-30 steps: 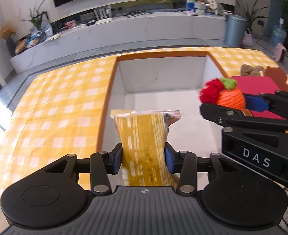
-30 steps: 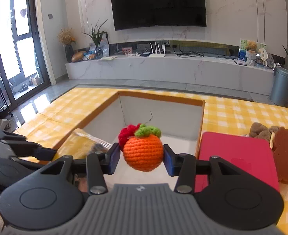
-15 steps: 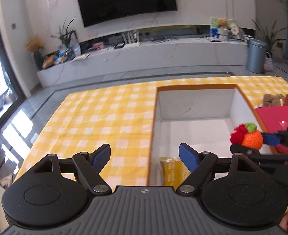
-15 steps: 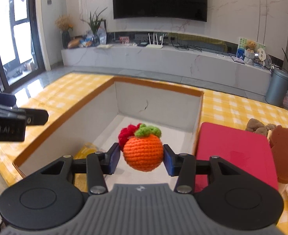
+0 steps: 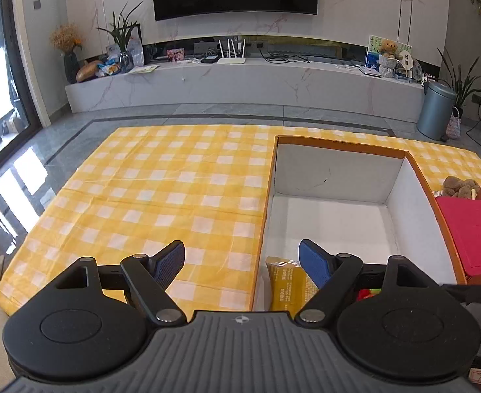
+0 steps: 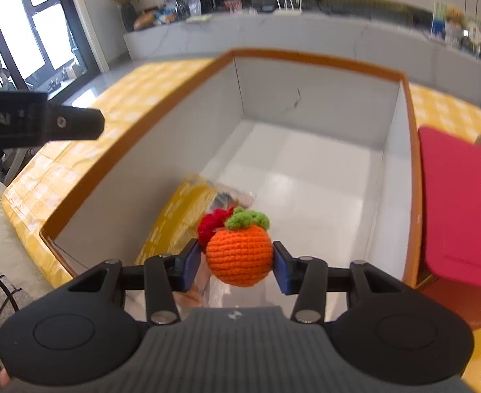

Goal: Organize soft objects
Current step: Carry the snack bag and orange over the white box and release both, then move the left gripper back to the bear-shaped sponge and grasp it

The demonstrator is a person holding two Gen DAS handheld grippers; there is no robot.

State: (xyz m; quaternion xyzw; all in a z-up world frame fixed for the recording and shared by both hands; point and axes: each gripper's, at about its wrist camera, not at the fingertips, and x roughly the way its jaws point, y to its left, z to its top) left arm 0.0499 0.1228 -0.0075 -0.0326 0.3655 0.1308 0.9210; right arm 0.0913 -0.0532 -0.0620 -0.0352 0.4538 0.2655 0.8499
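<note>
Left gripper (image 5: pixel 242 263): jaws wide apart, nothing between the blue pads (image 5: pixel 170 262). They have just been opening, and the snack packet is out of them. The gripper sits at the bottom of the left wrist frame, over the seam between the yellow checked tablecloth (image 5: pixel 161 193) and the left wall of the box (image 5: pixel 338 170).

Yellow snack packet (image 5: pixel 287 286): lies inside the box at its near left corner, against the left wall, lower centre of the left wrist frame. In the right wrist frame the same packet (image 6: pixel 178 219) shows at centre left, partly behind the crocheted toy, its crimped clear end pointing into the box.

Right gripper (image 6: pixel 237 263): jaws clamped on a crocheted orange fruit (image 6: pixel 238 255), one pad on each side of it. Green leaf cap on top; a red crocheted piece (image 6: pixel 212 221) attached at its upper left. The toy hangs above the box interior, near edge, lower centre of frame. The right wrist frame is blurred.

Box: white inside, orange-brown rim, open top; floor bare apart from the packet.

Right of the box: red flat cushion (image 6: pixel 459 203) touching the box's right wall. In the left wrist frame, a small brown plush toy (image 5: pixel 459 186) beyond it at the right edge.

Upper left of the right wrist frame: a dark part of the left gripper, above the cloth.
</note>
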